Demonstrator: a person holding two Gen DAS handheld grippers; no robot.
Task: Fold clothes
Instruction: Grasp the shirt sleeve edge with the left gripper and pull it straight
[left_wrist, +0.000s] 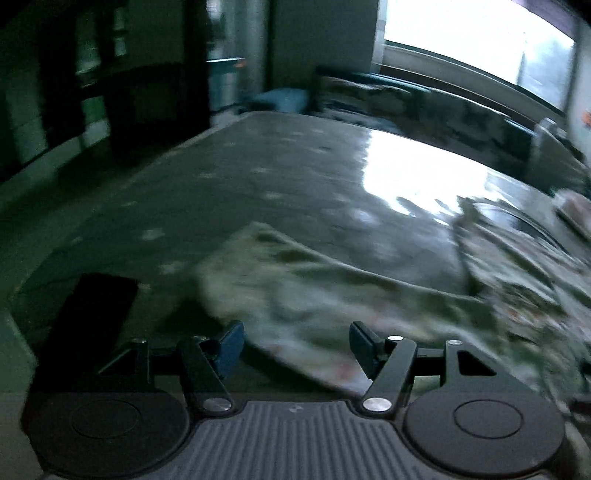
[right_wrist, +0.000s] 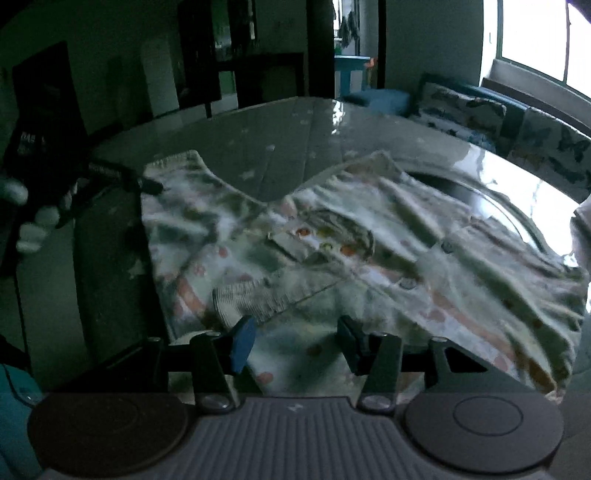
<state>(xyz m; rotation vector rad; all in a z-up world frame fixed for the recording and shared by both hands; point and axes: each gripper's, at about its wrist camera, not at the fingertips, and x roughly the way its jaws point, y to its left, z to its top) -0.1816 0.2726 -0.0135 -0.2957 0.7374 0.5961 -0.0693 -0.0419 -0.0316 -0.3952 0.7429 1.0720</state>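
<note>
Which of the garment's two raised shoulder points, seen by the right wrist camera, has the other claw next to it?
The left-hand shoulder point of the pale patterned garment: the left claw sits beside it; the right-hand point stands alone.

Left gripper (left_wrist: 295, 345), fingers apart, above patterned garment (left_wrist: 332, 295) on table (left_wrist: 240, 184).

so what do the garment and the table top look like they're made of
Garment: soft woven or knit cloth, probably cotton, matte; it wrinkles, drapes, and has a ribbed cuff and buttons. Table top: hard, glossy surface, possibly glass or polished stone; it mirrors the window glare sharply. The dim, blurred frames leave both uncertain.
</note>
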